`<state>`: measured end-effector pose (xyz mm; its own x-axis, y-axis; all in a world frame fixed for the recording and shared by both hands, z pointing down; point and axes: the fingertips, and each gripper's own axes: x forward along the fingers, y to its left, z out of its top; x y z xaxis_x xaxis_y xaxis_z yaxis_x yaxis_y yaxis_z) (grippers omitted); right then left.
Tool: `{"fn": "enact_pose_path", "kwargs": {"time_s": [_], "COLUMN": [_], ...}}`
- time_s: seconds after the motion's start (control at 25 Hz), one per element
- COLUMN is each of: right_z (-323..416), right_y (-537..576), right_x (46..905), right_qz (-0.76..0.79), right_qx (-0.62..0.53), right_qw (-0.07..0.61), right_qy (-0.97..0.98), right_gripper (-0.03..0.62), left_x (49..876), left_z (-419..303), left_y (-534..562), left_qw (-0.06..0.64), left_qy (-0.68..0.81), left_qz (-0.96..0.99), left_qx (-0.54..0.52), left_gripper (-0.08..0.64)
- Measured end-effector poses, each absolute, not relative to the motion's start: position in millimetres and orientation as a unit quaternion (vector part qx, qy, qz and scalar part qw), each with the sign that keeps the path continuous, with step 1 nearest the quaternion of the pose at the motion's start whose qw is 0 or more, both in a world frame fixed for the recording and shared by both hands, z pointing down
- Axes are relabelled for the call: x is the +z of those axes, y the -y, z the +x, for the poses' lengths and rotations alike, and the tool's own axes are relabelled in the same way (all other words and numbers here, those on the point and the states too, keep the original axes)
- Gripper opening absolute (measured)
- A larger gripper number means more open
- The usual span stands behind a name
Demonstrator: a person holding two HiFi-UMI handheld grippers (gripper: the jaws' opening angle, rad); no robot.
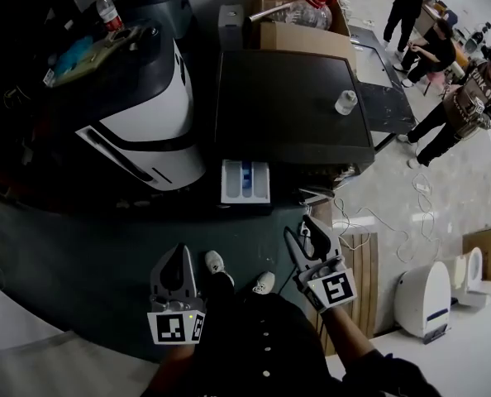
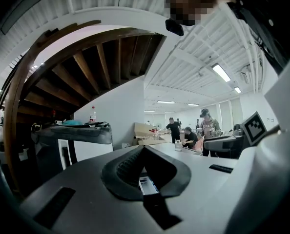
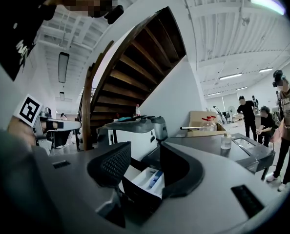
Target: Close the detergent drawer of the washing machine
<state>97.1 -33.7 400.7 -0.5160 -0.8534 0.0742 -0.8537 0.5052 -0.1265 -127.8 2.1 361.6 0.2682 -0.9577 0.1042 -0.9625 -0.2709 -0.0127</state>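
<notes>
The washing machine (image 1: 291, 98) has a dark flat top. Its white detergent drawer (image 1: 245, 180) is pulled out toward me, with a blue insert showing inside. My left gripper (image 1: 179, 251) is low and to the left of the drawer, well short of it, with its fingertips together and nothing held. My right gripper (image 1: 305, 226) is closer, just right of and below the drawer front, open and empty. The drawer (image 3: 150, 177) shows between the parted jaws in the right gripper view. In the left gripper view the drawer (image 2: 147, 184) is a small shape under the closed tips.
A white-and-black machine (image 1: 146, 114) stands left of the washer with a bottle (image 1: 107, 11) on top. A small clear cup (image 1: 345, 102) sits on the washer top, and a cardboard box (image 1: 303, 15) stands behind it. Cables (image 1: 378, 222), a wooden panel (image 1: 365, 271) and people (image 1: 469, 98) are to the right.
</notes>
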Motion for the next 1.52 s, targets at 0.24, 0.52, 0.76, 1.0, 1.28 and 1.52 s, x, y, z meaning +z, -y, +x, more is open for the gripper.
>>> {"fn": "enact_pose_path", "kwargs": {"time_s": [0.24,0.52,0.76,1.0,1.28,1.52], "right_z": [81,54,46,36,28,28], "right_y": [63,88,91,76,69,70], "right_x": [455,516,570,618,658,667], "right_qz": [0.517,0.529,0.545,0.557,0.570,0.591], "right_qx": [0.104,0.137,0.170,0.201,0.229,0.243], "right_qw": [0.056,0.113,0.153,0.181,0.196,0.191], "right_qy": [0.848,0.830,0.807,0.785,0.765,0.745], "right_gripper": [0.189,0.189,0.189,0.189,0.190,0.190], "left_x": [367,380,404,426,449,460], "left_z": [-136,-142,-150,-149,-150,-153], "left_y": [31,66,82,86,88,89], "left_qw": [0.017,0.031,0.053,0.071,0.091,0.102], "left_qy": [0.582,0.561,0.556,0.549,0.541,0.538], "left_qz": [0.812,0.826,0.828,0.830,0.831,0.830], "left_qx": [0.043,0.049,0.062,0.075,0.093,0.104], "left_gripper": [0.015,0.015,0.015,0.015,0.015,0.015]}}
